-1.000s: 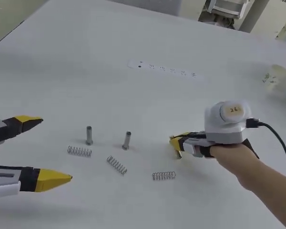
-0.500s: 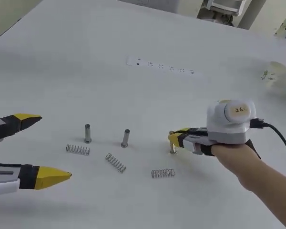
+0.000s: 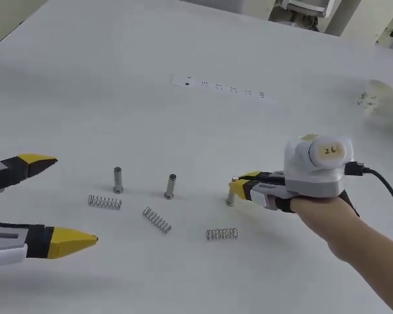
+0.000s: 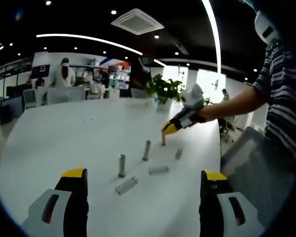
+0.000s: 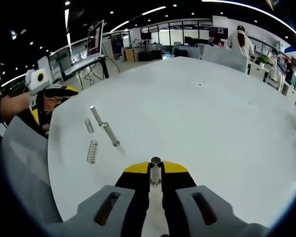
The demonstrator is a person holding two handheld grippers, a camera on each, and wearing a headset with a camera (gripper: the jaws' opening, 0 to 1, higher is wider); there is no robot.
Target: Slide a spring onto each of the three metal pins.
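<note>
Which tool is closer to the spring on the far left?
Left. The left tool is open right beside that spring, not touching. The right tool is much farther off, shut on a pin.

Open office with ceiling lights (image 4: 213,29), perhaps a potted plant (image 4: 164,89).

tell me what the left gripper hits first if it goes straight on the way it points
Probably the nearest spring, lying ahead of the open left gripper, with a pin just behind it; depth is unclear.

White table (image 3: 203,137) bears two pins (image 3: 118,180), three springs (image 3: 156,220).
</note>
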